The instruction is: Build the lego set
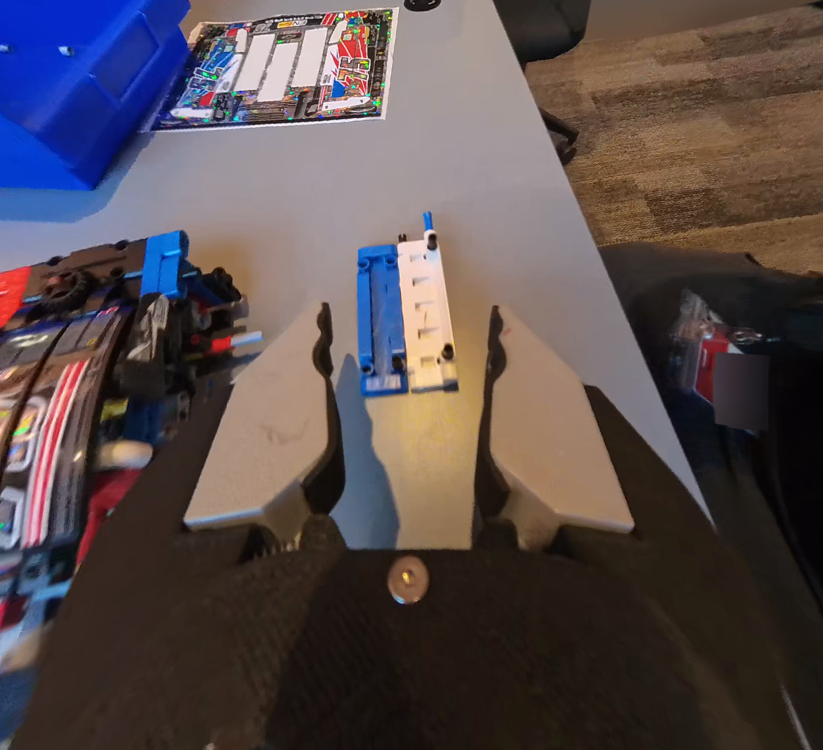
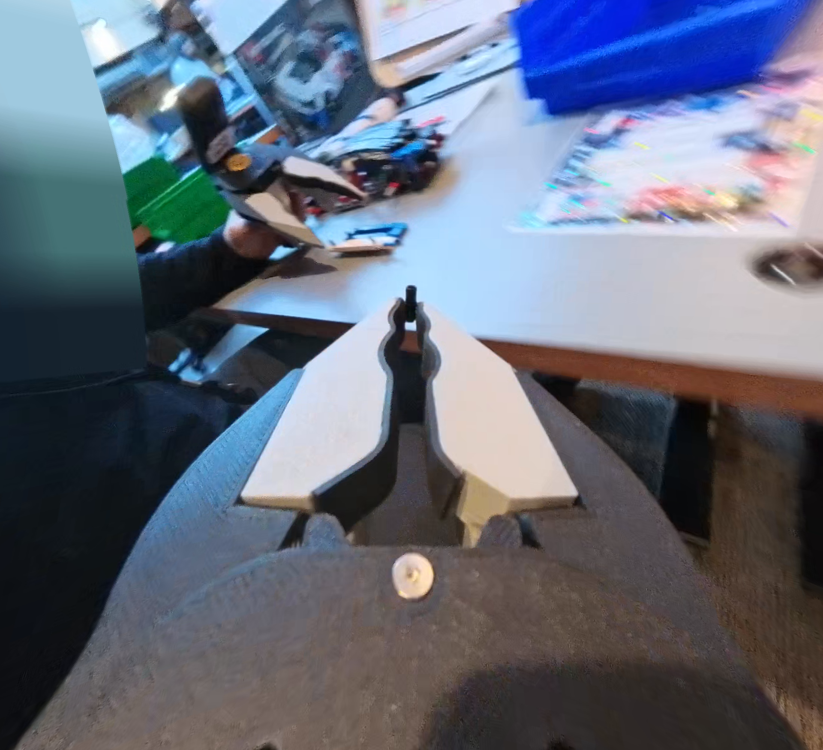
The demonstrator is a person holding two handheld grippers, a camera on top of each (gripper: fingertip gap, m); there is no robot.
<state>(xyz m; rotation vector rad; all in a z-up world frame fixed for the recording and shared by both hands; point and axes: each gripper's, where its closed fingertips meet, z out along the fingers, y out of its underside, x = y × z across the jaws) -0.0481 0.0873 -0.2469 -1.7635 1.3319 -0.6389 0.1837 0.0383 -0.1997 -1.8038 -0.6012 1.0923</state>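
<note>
A blue and white lego panel assembly (image 1: 406, 318) lies flat on the grey table (image 1: 311, 176), with black pins in it. My left gripper (image 1: 409, 314) is open, its fingertips either side of the assembly's near half, not gripping it. A partly built dark lego car (image 1: 133, 327) lies to the left. My right gripper (image 2: 409, 310) is shut on a small black pin (image 2: 410, 300) and hovers just off the table's edge. In the right wrist view the left gripper (image 2: 329, 216) shows over the assembly (image 2: 369, 238), with the car (image 2: 392, 167) behind it.
A blue storage bin (image 1: 75, 60) stands at the back left, and it shows in the right wrist view (image 2: 668, 7). A sticker sheet (image 1: 289, 65) lies beside it. A round cable hole (image 1: 421, 0) is near the far corner. Carpet floor (image 1: 712, 127) is to the right. Spacing between my two grippers at the tips: around 25 cm.
</note>
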